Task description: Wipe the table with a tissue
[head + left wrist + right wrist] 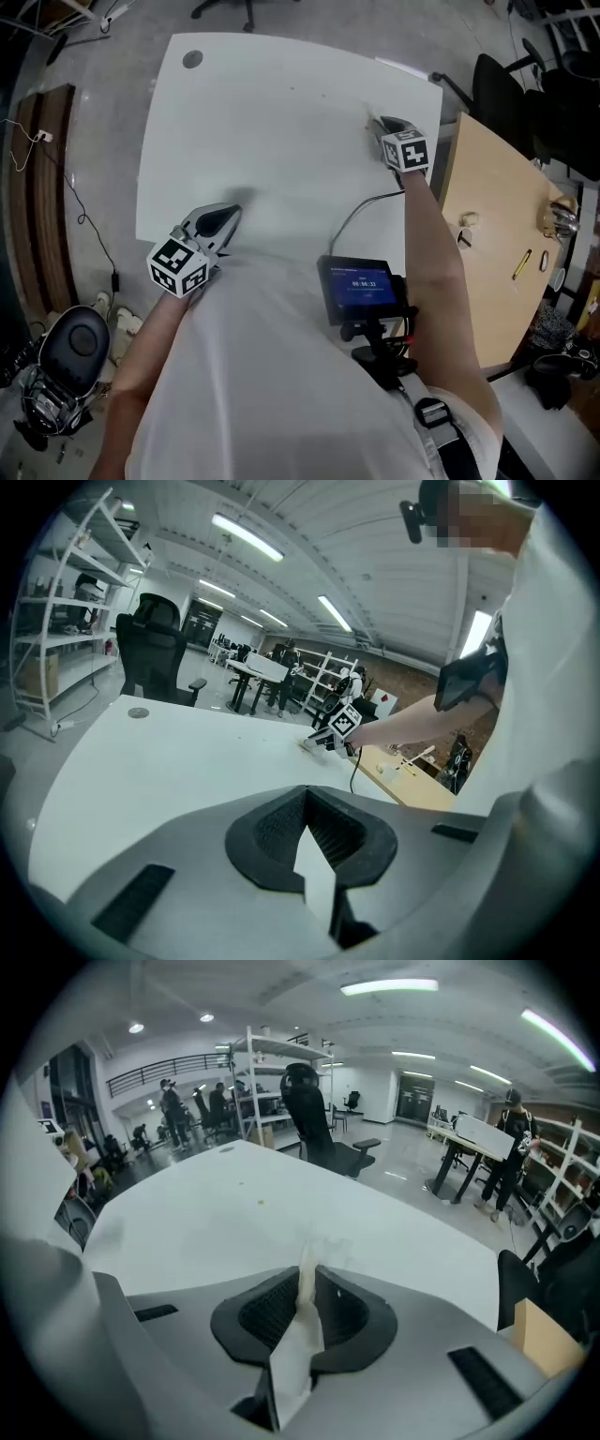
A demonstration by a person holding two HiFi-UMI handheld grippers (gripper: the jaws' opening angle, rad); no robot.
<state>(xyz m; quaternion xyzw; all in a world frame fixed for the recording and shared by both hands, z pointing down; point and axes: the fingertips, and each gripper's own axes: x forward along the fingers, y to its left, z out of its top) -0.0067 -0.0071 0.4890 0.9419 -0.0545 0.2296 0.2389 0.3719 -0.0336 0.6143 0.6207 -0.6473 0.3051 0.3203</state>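
The thin white paper tissue (302, 1335) is clamped between the 2 jaws of the right gripper (306, 1279), which is closed on it. It is bunched into 1 narrow strip. Its long axis runs along the jaws, and its frayed free end sticks out past the fingertips, pointing forward and down at the flat white desk (281, 122). In the head view this puts it close to the desk's far right corner, aimed toward the desk's far edge and slightly left.

The step in hand looks like a wiping stroke. To do it well, the jaws should stay firmly pinched so the strip does not slip out. The gripper should be tilted low enough that the loose end, not the hard jaw tips, drags flat on the desk. Overlapping passes from the desk's right edge toward its middle would cover most. A small yellowish speck (261, 1202) farther in on the desk seems worth a pass. The black cable (349, 217) trailing toward the desk's near edge should stay out of the stroke.

The left gripper (228, 217) sits over the desk's near edge, its jaws together on nothing.
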